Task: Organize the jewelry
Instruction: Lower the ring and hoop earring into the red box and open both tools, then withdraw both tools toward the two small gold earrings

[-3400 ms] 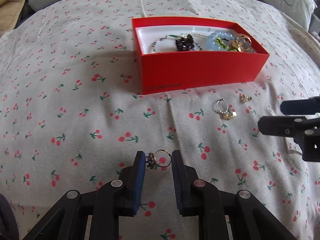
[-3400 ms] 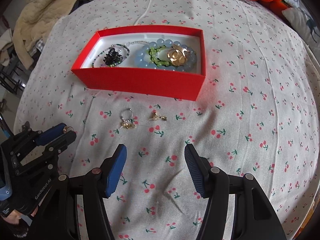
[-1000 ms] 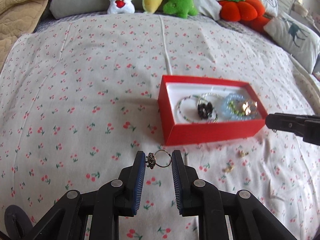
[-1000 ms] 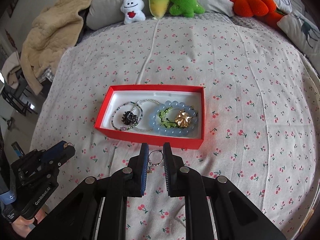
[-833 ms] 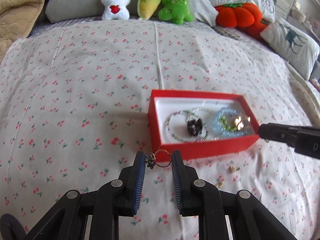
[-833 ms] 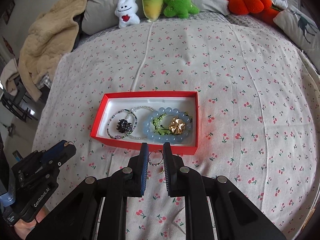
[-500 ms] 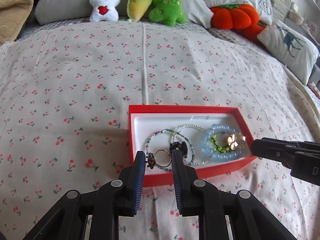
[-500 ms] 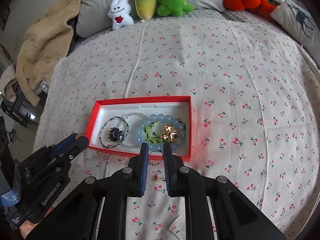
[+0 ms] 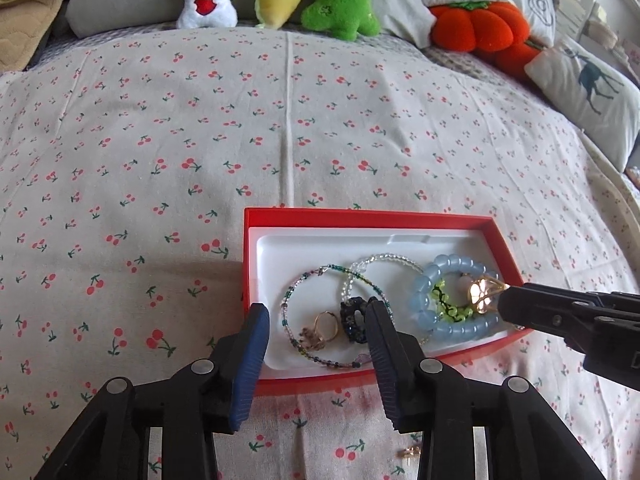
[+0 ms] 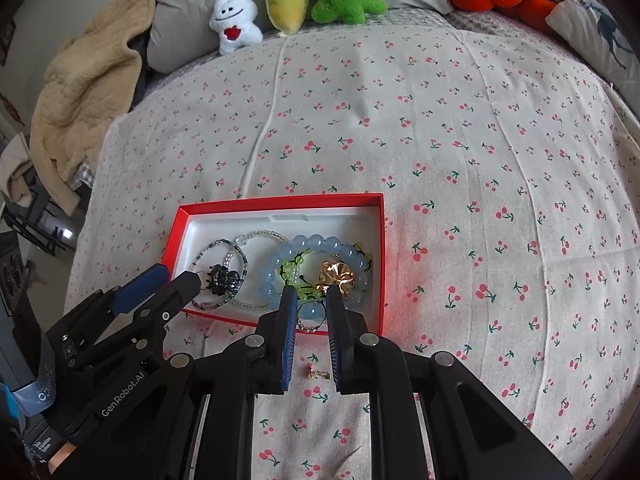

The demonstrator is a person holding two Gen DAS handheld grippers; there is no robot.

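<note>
left tongs [image 9: 318, 338] opening, our gold ring [image 9: 322, 330] freed onto the tray, lower centre | right tongs [image 10: 311, 314] clenched on a small hoop [image 10: 310, 316], seemingly over red box [image 10: 280, 202], awaiting release | loose earring [image 10: 314, 374] on bed, bottom centre

Both grippers have come in from the cherry-print bed to over the red box [image 9: 496, 236]. The left gripper [image 9: 318, 322] jaws are opening, and the ring [image 9: 322, 330] they pinched now lies free in the box's white tray. The right gripper [image 10: 312, 310] has picked up a small hoop earring [image 10: 310, 322].
</note>
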